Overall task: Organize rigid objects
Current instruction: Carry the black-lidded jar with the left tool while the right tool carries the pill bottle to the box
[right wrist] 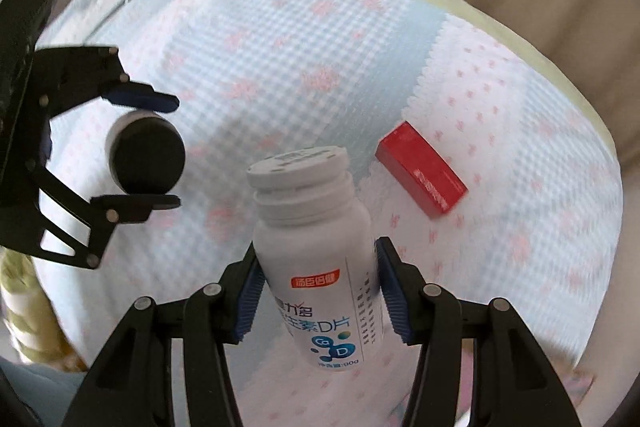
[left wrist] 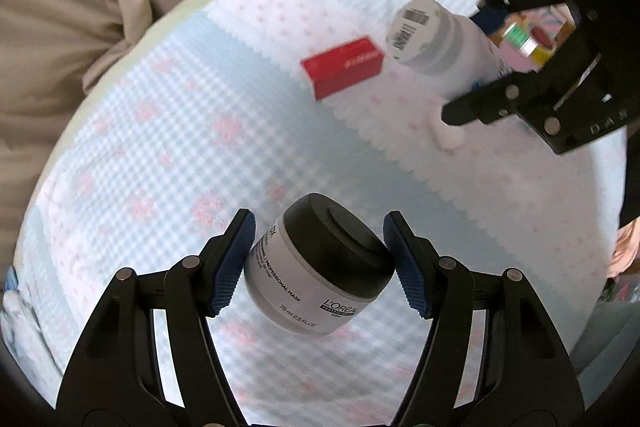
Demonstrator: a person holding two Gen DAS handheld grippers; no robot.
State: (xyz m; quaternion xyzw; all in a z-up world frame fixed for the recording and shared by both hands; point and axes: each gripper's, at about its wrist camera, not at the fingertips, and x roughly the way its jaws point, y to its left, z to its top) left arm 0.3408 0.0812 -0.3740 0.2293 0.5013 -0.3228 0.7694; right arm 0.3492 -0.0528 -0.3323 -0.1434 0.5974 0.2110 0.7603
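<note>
Left wrist view: my left tongs (left wrist: 318, 263) clench the mask jar (left wrist: 320, 269) — lifted over the quilt (left wrist: 168, 131), near side of the red box (left wrist: 343, 66).
Right tongs (right wrist: 318, 293): clamped on the vitamin bottle (right wrist: 316, 259) — set it upright beside that box, gently.

Blue-and-pink patterned blanket (left wrist: 168, 147), beige cushion (left wrist: 60, 7) behind it
</note>
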